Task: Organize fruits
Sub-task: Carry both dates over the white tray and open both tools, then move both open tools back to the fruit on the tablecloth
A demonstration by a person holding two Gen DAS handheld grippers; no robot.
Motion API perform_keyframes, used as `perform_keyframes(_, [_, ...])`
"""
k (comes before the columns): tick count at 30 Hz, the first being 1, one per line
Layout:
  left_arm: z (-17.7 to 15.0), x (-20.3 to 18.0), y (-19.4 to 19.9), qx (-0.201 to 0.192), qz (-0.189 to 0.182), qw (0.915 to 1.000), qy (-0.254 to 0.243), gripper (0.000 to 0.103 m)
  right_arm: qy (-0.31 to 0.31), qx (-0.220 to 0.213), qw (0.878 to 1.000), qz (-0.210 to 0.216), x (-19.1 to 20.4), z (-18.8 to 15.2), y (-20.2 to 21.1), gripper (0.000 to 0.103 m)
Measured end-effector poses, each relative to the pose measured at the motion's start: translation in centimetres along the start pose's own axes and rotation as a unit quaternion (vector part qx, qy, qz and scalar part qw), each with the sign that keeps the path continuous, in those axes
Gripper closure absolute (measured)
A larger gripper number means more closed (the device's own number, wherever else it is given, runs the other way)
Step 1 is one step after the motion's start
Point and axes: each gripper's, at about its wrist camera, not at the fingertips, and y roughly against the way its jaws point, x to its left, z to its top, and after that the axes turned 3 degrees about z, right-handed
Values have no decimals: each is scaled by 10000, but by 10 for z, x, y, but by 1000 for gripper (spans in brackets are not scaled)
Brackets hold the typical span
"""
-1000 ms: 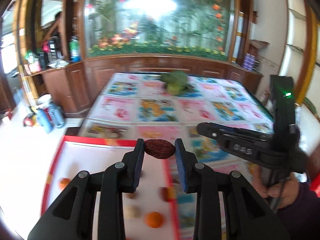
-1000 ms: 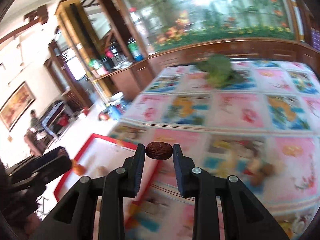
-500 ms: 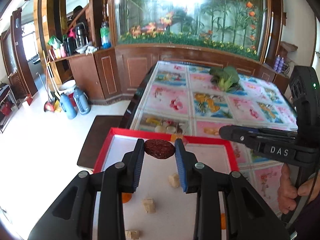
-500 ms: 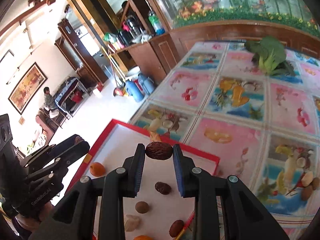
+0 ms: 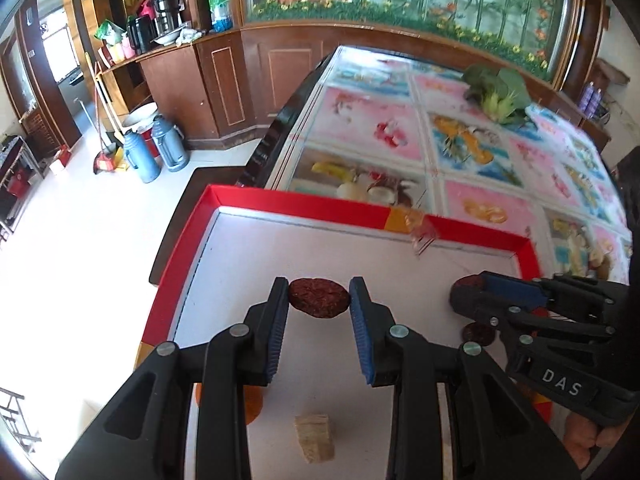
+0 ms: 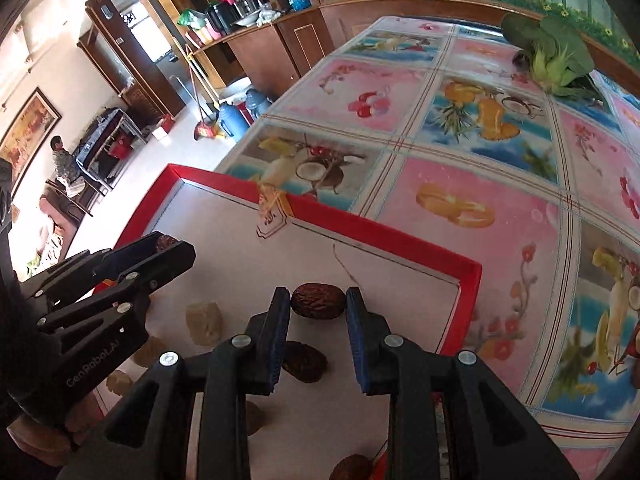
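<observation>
Tray [image 5: 264,205] with red rim and white floor sits at the table's near-left corner, and both grippers hang over it. Left gripper [image 5: 319,300] is clamped on a flat dark-red fruit disc [image 5: 319,298], long axis spanning pad to pad, white floor directly below and ahead; orange slice [image 5: 253,404] and tan cube [image 5: 315,437] lie nearer the camera. Right gripper [image 6: 318,300] is clamped on a wrinkled brown date [image 6: 318,300], also crosswise, above bare floor near the tray's right rim, another date [image 6: 303,361] just beneath, so likely each only needs lowering.

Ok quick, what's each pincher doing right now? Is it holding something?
Left gripper: shut on a dark red dried fruit, over the red tray.
Right gripper: shut on a brown wrinkled fruit, over the same tray.
</observation>
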Motion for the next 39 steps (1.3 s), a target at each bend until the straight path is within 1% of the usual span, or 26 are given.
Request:
perform_keyframes(2, [-1,0,-3,84,-31,10000,2,70,52,-9,10000,-34,2,-1,0,75])
perform_keyframes(4, [-3,-1,-7,161,61,9998,-35,70,92,-4,9999,-61,3,-2,1,75])
perform_keyframes(6, [-4,-1,-10,232,69,9997,-29,70,70,33,10000,-48,4,-2,1,71])
perform_keyframes(7, [-5,-2,-12,277,71,9996,-50,66,28,59,10000,21,2,-2,3,61])
perform_keyframes(8, [-5,-2,-12,277,50,9996,-87,63,-11,53,9999,88,1,-2,4,53])
perform_keyframes(10, [-5,-4,-11,298,144,9994,-98,36,-92,-138,9996,236,-4,-5,15,53])
perform_keyframes(12, [-6,-4,-6,250,226,9994,-72,29,-111,-310,9987,394,-8,-8,29,53])
perform_keyframes(14, [-7,-5,3,196,274,9994,-27,29,-115,-572,9969,532,-16,-13,48,53])
perform_keyframes(17, [-10,-12,25,33,128,9999,15,29,-113,-1011,9937,480,-37,-26,84,52])
perform_keyframes(19, [-13,-21,43,-167,66,9998,-19,28,-151,-1257,9909,448,-55,-37,106,51])
perform_keyframes(20, [-16,-29,54,-287,-5,9995,-92,27,-187,-1344,9900,390,-65,-42,115,51])
perform_keyframes(21, [-19,-39,65,-387,-111,9990,-197,22,-231,-1443,9888,288,-76,-48,125,50])
perform_keyframes(22, [-20,-46,71,-445,-177,9985,-268,21,-276,-1543,9875,175,-88,-54,135,50])
perform_keyframes(24, [-27,-70,85,-551,-362,9965,-524,20,-415,-1720,9842,-108,-118,-69,153,48])
perform_keyframes(27, [-37,-113,98,-640,-712,9904,-995,20,-663,-1860,9783,-623,-161,-88,172,48])
perform_keyframes(29, [-42,-144,100,-643,-887,9854,-1300,20,-775,-1764,9761,-1010,-189,-100,177,48])
perform_keyframes(31, [-44,-170,97,-619,-1019,9810,-1527,20,-763,-1739,9745,-1197,-205,-107,179,48])
perform_keyframes(34, [-46,-210,84,-547,-1107,9746,-1871,20,-759,-1513,9776,-1255,-221,-107,174,48])
perform_keyframes(39, [-40,-250,62,-258,-1223,9727,-1956,20,-433,-1233,9821,-1356,-217,-98,160,48])
